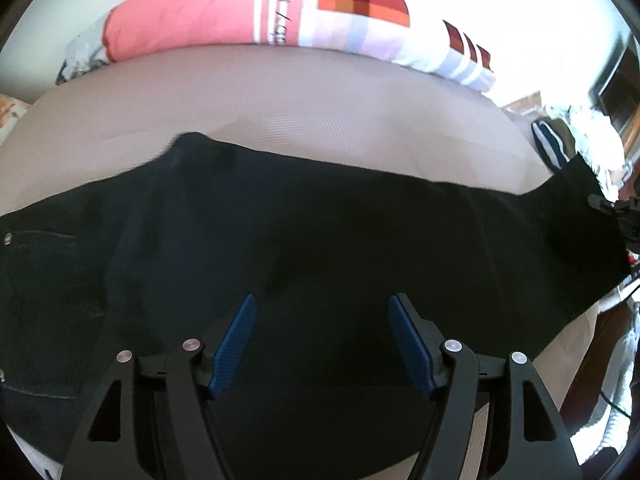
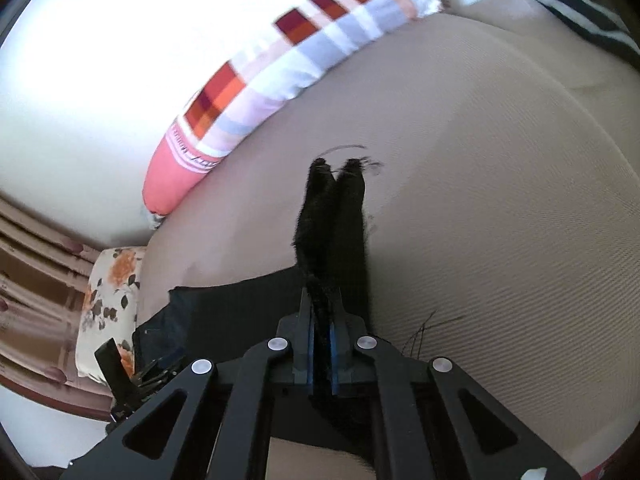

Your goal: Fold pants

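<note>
Black pants (image 1: 280, 232) lie spread lengthwise across a beige bed (image 1: 280, 92), waistband and pocket at the left, leg ends rising at the right. My left gripper (image 1: 322, 304) hovers just over the middle of the pants, its blue pads (image 1: 234, 344) wide apart with nothing pressed between them. In the right wrist view my right gripper (image 2: 322, 316) is shut on the frayed leg ends of the pants (image 2: 336, 216), which stick up past the fingertips above the bed (image 2: 480, 200). The other gripper's black frame (image 2: 120, 376) shows at the lower left there.
A long pillow (image 1: 240, 12) in pink with checked patches lies along the far edge by the white wall. A floral cushion (image 2: 108, 304) sits at the bed's end. Striped clothing (image 1: 548, 140) and a pile of laundry lie off the right side.
</note>
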Tool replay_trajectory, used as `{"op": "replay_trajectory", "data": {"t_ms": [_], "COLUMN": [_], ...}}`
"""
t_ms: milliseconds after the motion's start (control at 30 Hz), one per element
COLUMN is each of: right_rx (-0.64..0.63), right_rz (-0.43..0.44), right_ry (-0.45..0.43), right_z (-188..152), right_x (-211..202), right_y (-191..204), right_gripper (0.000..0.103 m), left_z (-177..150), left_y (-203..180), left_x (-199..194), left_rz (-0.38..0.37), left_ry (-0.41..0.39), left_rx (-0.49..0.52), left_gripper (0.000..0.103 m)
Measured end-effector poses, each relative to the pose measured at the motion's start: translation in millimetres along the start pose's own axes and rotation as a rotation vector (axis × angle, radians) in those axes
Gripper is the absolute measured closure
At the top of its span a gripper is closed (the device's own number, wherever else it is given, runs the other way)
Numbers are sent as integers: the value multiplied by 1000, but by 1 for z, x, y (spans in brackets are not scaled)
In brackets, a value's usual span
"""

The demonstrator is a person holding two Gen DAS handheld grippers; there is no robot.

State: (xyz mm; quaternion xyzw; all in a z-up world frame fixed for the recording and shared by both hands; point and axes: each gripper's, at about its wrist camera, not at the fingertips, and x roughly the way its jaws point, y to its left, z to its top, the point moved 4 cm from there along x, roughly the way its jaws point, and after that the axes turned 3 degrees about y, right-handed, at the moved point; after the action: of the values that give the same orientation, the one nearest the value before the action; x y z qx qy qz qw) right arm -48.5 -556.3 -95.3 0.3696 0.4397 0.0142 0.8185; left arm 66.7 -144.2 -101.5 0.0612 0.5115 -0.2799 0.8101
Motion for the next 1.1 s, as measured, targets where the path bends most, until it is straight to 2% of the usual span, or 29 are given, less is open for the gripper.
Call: {"op": "replay_trajectory", "data": {"t_ms": [233,533,700,833,900,933,1000,1100], "right_rx": [-73,-208,-254,-334,-348,-337,-294,-302], "right_rz": [-1,51,77,27,3,5,55,61], "right_ry": [53,197,270,325,357,374,376,325], "right_z": [-11,-42,-65,-85,-93,-94,-94,-88], "right_x": [44,149,204,240,256,260,257,229], "right_y": [81,178,217,235,236,235,238,240], "right_gripper": [97,97,97,96,91,84,73,70], "left_z": [-4,-16,-20,-20,-20,-20,-20,-21], "left_y": [36,78,94,97,97,97,97,93], "left_x": [-34,-63,-72,-78,-78,-77,-76,-75], "left_rz": [-2,-32,-67,-110,-126,-137,-171,-248], "left_ry": [-75,-133,-148,-155,-150,-145,-128,-98], "left_rx": [-48,-124,-153,-150,-151,-157,-164,-181], "left_gripper": [34,34,34,34,33,34,34,34]}}
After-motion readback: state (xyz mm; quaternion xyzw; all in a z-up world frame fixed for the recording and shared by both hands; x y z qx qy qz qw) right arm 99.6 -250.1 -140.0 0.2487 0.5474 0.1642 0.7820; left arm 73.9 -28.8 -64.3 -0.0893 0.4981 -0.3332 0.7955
